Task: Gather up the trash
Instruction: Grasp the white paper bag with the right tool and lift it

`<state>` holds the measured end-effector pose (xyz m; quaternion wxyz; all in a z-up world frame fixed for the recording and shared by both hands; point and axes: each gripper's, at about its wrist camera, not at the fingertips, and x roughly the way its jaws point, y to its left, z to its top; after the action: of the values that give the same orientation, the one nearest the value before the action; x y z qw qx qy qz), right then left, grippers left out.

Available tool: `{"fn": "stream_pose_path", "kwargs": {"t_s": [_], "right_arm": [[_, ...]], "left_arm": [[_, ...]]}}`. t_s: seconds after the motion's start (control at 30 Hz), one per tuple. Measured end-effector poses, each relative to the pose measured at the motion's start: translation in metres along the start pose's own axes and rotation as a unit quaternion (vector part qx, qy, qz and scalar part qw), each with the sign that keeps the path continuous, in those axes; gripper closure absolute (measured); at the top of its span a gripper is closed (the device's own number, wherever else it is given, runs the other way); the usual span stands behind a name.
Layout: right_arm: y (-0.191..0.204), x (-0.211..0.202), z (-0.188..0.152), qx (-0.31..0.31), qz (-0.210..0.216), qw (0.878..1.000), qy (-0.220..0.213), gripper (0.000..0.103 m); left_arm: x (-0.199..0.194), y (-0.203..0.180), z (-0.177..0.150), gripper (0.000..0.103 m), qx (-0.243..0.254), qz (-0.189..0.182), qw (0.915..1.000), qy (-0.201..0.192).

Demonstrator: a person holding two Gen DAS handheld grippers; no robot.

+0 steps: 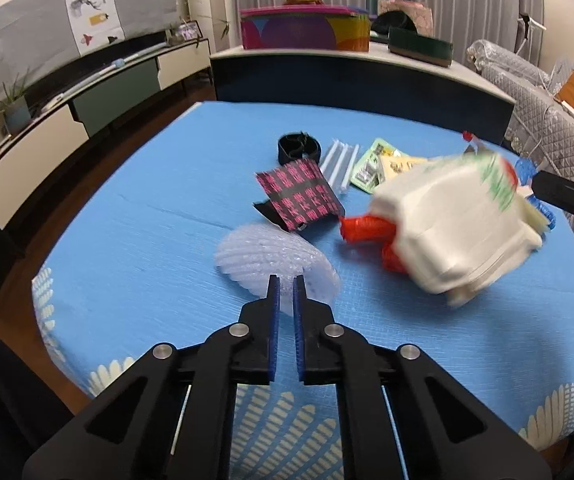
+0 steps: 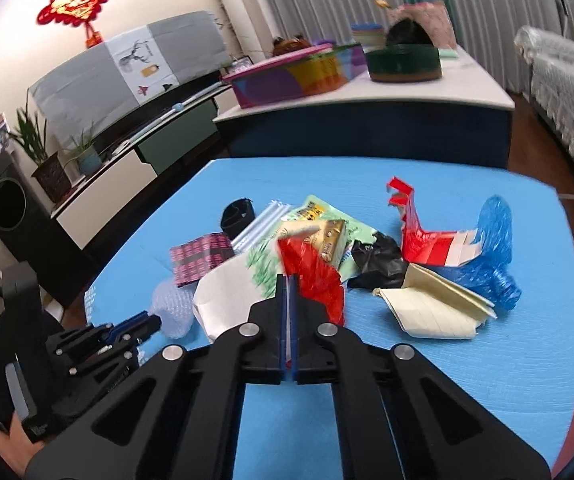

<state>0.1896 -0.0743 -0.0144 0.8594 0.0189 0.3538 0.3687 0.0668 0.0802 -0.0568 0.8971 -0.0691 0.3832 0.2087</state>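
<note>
Trash lies scattered on a blue-covered table (image 1: 147, 220). My left gripper (image 1: 285, 292) is shut on the near edge of a white foam net sleeve (image 1: 263, 260), and white foam shows between its pads. The right wrist view has this same gripper (image 2: 155, 320) at the sleeve (image 2: 171, 308). My right gripper (image 2: 288, 280) is shut on a white plastic bag with green and red print (image 2: 227, 300). The left wrist view shows the bag (image 1: 459, 232) blurred and lifted off the cloth, with the right gripper (image 1: 535, 186) at its far right. A red net (image 1: 367, 228) pokes out from under it.
Behind the bag lie a pink-and-black wrapper (image 1: 299, 196), a black band (image 1: 299, 146), clear straws (image 1: 341, 160) and a green packet (image 1: 371, 164). Black plastic (image 2: 379, 260), a red carton (image 2: 427, 240), a blue bag (image 2: 491, 248) and cream folded paper (image 2: 435, 308) lie right. A second table (image 2: 407, 92) stands beyond.
</note>
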Motion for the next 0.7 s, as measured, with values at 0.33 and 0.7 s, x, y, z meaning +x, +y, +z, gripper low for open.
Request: {"fn": "stream_pose_path", "kwargs": {"t_s": [0.33, 0.7], "right_arm": [[0.016, -0.019, -0.011, 0.010, 0.014, 1.000, 0.003, 0.073], [0.034, 0.037, -0.033, -0.006, 0.024, 0.997, 0.075, 0.065]], "left_arm": [[-0.024, 0.010, -0.002, 0.098, -0.024, -0.008, 0.9996, -0.014], [-0.025, 0.033, -0.001, 0.098, -0.046, -0.009, 0.9986, -0.025]]}}
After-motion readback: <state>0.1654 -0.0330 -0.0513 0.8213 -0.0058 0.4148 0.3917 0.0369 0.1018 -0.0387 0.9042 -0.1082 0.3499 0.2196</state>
